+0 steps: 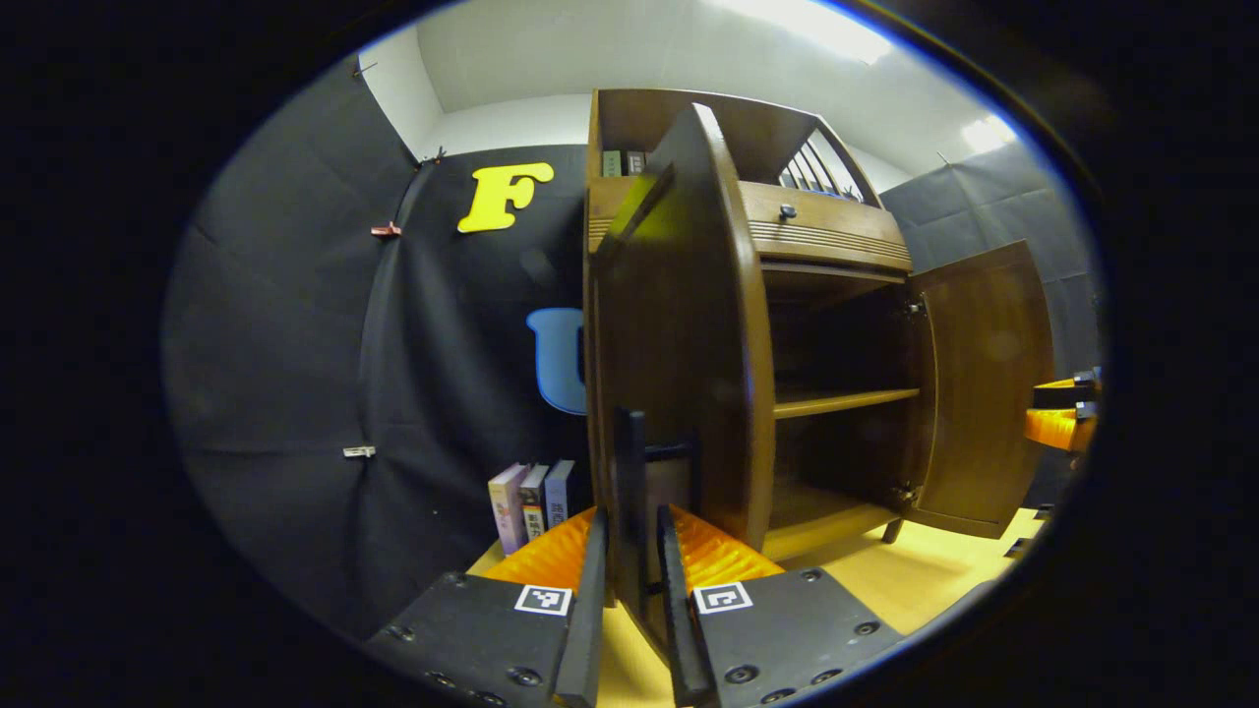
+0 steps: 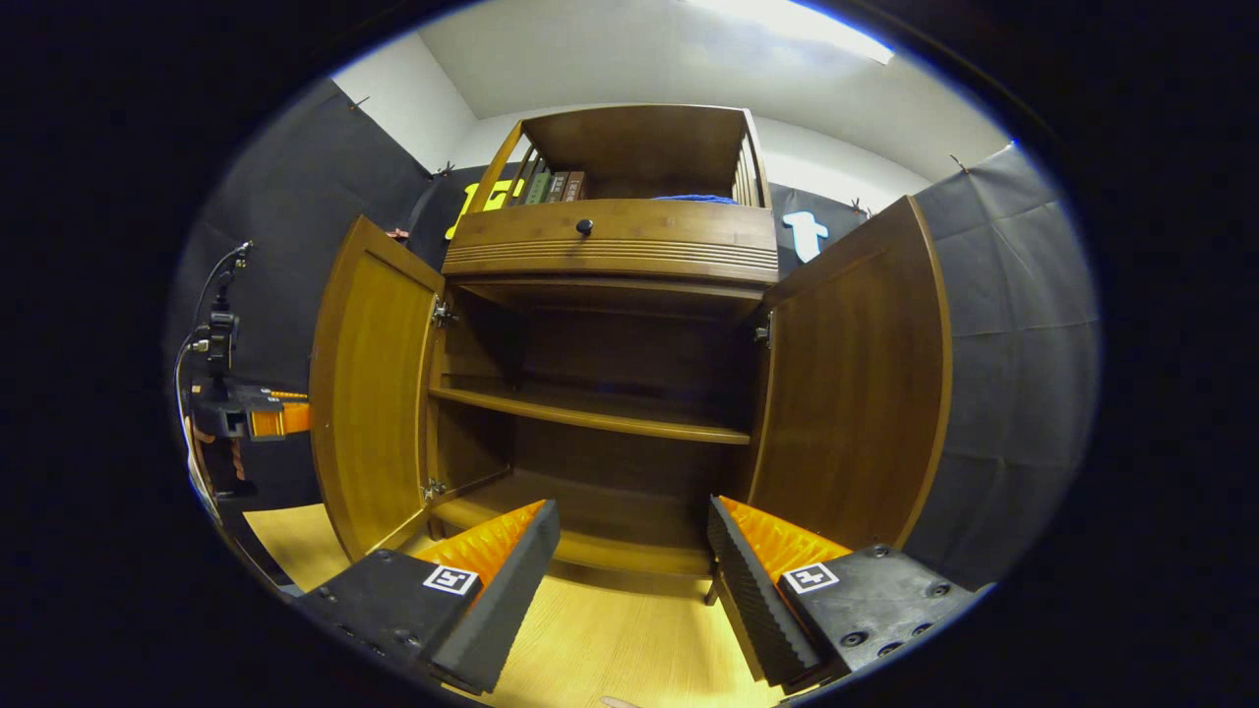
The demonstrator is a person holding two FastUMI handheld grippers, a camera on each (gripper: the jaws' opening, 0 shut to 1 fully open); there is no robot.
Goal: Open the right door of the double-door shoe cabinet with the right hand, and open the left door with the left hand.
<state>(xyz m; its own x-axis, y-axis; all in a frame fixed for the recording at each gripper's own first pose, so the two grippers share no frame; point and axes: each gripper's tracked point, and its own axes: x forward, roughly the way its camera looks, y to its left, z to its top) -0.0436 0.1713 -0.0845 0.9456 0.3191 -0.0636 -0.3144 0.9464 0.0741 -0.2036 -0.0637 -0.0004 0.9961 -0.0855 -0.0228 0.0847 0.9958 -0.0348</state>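
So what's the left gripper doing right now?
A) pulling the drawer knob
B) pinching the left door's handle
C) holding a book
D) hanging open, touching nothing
B: in the left gripper view, the left gripper has its fingers closed on either side of the handle on the swung-open left door.

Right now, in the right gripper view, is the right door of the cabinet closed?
No, the right door stands swung wide open beside the cabinet's bare middle shelf.

Pale wooden floor (image 2: 610, 639) under the shoe cabinet (image 2: 610, 246); three upright books (image 1: 532, 503) beside it.
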